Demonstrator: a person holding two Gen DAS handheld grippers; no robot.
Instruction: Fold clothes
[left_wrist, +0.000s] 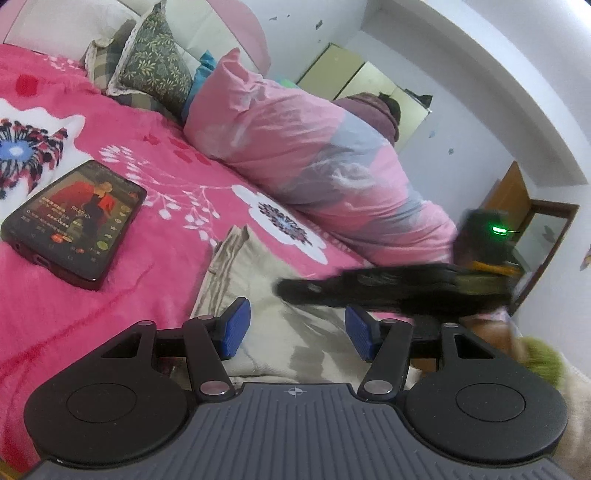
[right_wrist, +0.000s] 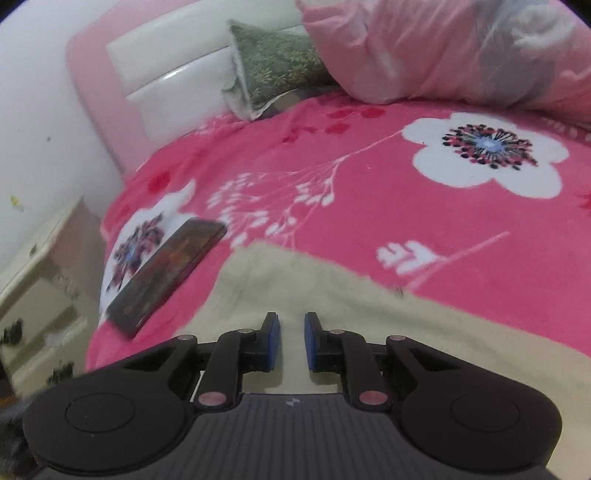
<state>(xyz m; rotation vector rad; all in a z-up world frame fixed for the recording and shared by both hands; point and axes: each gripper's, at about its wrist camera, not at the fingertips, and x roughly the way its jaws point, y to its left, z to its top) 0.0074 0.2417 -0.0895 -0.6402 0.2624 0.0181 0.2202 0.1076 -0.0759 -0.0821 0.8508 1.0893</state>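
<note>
Left tongs (left_wrist: 297, 330): jaws stand apart, blue pads (left_wrist: 236, 326) on either side of the beige garment (left_wrist: 258, 295), nothing pinched that I can see. They hover just over the cloth's near part.

Right tongs (right_wrist: 291, 339): jaws nearly together, a narrow gap between the pads, beige cloth showing through the gap below. Can't tell whether any fabric is caught, so I call them open by a slit. In the left view the right tongs (left_wrist: 295, 290) show as a dark blurred bar coming in from the right, tip over the garment.

Beige garment (right_wrist: 332, 291): lies flat on the pink floral blanket (right_wrist: 332, 177), at the near edge of the bed. In the right view its long axis runs left to right, far edge roughly straight. In the left view a ribbed or pleated edge sits at its far left corner, pointing away from me.

Phone (left_wrist: 74, 221): screen lit, face up on the blanket, left of the garment, apart from it.

Far side: rolled pink-and-grey duvet (left_wrist: 314, 147) across the bed, green patterned cushion (left_wrist: 155, 62) against the white headboard (right_wrist: 177, 74). Pale nightstand (right_wrist: 40, 280) off the bed's left side.
</note>
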